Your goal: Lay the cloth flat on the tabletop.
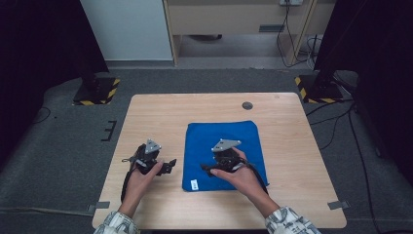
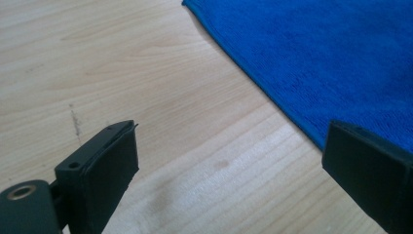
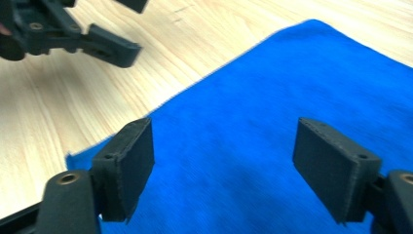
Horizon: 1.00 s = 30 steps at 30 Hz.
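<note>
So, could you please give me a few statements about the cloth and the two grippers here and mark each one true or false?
1. The blue cloth lies flat on the wooden table. True.
2. The right gripper is clamped on a fold of the cloth. False: its jaws stand open over the cloth with nothing pinched between them.
3. The left gripper is open above bare wood beside the cloth's edge. True.
4. The cloth is red. False: it is blue.
5. A white tag shows near the cloth's near left corner. True.
</note>
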Available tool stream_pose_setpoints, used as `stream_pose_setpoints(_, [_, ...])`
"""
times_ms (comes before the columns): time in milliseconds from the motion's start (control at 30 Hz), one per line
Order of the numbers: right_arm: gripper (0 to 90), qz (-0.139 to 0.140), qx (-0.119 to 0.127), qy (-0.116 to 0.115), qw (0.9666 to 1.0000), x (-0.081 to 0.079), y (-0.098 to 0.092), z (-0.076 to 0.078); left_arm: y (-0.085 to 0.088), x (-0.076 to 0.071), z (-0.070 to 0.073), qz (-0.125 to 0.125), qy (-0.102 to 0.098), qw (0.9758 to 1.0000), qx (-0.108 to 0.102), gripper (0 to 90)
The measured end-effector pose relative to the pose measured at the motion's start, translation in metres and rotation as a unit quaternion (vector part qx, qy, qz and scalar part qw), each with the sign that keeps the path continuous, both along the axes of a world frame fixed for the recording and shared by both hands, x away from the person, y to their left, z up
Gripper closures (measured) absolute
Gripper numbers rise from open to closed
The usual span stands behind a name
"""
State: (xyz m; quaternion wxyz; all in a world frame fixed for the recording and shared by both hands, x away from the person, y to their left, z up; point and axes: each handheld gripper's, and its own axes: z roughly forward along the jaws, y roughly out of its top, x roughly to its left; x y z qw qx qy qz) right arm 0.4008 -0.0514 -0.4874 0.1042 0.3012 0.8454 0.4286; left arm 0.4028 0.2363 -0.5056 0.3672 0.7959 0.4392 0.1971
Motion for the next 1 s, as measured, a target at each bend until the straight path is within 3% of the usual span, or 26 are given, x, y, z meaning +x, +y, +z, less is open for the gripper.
stream_pose_setpoints(233, [27.2,0.022,0.0,0.003,0.9997,-0.003,0.026,-0.003,0.01,0.002,0.006,0.012,-0.007,0.9999,-0.008,5.8])
stream_pose_setpoints(467, [31.8,0.031,0.005,0.01,0.9994,-0.005,0.035,-0.004,0.012,0.009,0.008,0.01,-0.003,0.9999,-0.002,6.0])
stream_pose_setpoints(800, [43.9,0.071,-0.009,0.015,0.9973,-0.02,0.049,-0.007,0.021,0.026,0.027,0.018,-0.012,0.9998,-0.006,6.6])
stream_pose_setpoints(1000, [43.7,0.091,-0.028,0.006,0.9955,-0.033,0.055,-0.011,0.018,0.032,0.035,0.013,-0.008,0.9999,0.001,6.6])
